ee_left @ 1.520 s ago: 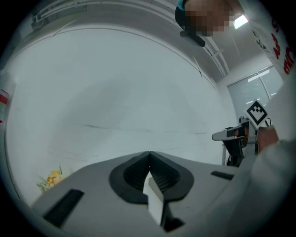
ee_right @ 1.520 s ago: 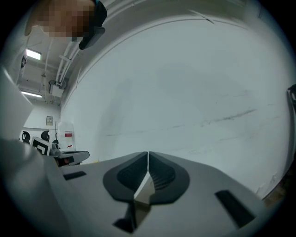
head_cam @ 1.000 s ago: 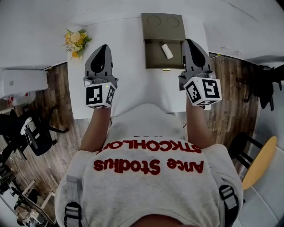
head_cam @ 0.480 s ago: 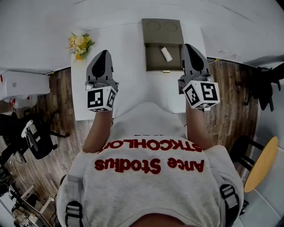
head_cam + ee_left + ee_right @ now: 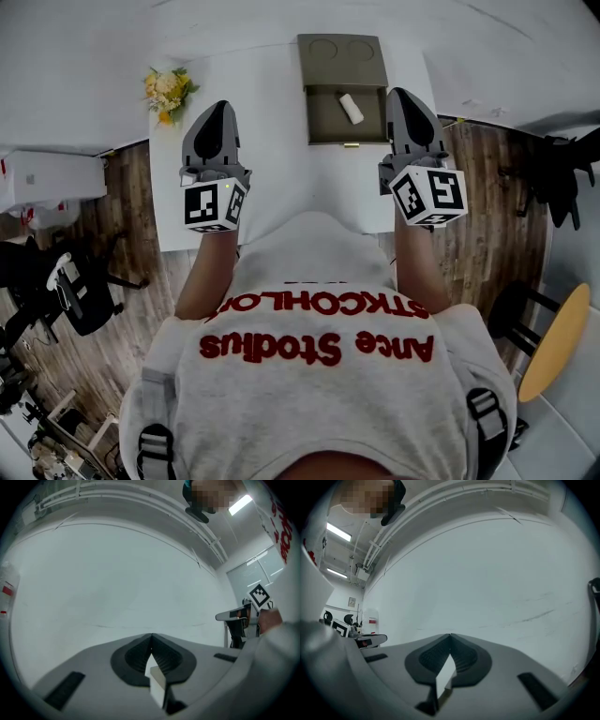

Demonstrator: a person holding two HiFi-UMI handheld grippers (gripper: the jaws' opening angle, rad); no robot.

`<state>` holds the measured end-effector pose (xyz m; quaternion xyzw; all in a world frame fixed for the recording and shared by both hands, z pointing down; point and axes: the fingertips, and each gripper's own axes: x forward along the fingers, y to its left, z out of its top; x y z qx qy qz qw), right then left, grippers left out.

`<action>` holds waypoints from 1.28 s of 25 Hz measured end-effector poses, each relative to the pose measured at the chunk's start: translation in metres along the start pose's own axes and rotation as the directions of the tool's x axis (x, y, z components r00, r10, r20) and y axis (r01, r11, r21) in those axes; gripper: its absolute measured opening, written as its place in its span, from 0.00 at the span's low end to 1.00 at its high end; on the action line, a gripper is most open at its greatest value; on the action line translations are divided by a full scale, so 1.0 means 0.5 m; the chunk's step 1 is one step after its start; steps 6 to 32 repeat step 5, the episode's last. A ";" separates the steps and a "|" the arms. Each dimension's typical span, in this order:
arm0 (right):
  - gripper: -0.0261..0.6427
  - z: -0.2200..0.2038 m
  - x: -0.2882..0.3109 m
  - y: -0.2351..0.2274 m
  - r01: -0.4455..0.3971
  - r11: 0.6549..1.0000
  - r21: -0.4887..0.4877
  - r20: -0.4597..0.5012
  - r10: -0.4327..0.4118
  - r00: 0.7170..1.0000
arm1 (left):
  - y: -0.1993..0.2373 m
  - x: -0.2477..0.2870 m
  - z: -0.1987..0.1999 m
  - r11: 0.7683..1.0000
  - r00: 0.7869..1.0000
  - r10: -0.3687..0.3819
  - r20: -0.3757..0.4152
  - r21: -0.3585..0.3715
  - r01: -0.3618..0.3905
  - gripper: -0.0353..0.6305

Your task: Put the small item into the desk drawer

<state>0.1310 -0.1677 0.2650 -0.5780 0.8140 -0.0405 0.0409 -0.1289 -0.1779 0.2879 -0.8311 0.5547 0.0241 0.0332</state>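
In the head view a small white cylinder-shaped item (image 5: 352, 108) lies inside the open drawer (image 5: 326, 122) of an olive desk organizer (image 5: 342, 52) at the back of the white desk (image 5: 277, 141). My left gripper (image 5: 219, 105) is held up over the desk's left part, shut and empty. My right gripper (image 5: 402, 93) is raised just right of the drawer, also shut and empty. The left gripper view shows its closed jaws (image 5: 151, 635) against a bare white wall. The right gripper view shows the same, its jaws (image 5: 450, 635) pressed together with nothing between them.
A bunch of yellow flowers (image 5: 166, 90) lies at the desk's far left corner. An office chair (image 5: 70, 286) and a white cabinet (image 5: 47, 176) stand on the wooden floor at left. A wooden stool (image 5: 553, 342) is at right.
Both grippers stay in nearly the same place, shut; only the view has shifted slightly.
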 end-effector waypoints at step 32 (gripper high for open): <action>0.05 0.001 -0.007 -0.003 0.000 1.000 -0.002 0.005 0.000 1.000 | -0.012 0.002 0.002 1.000 1.000 -0.014 0.003 0.004 0.014 0.06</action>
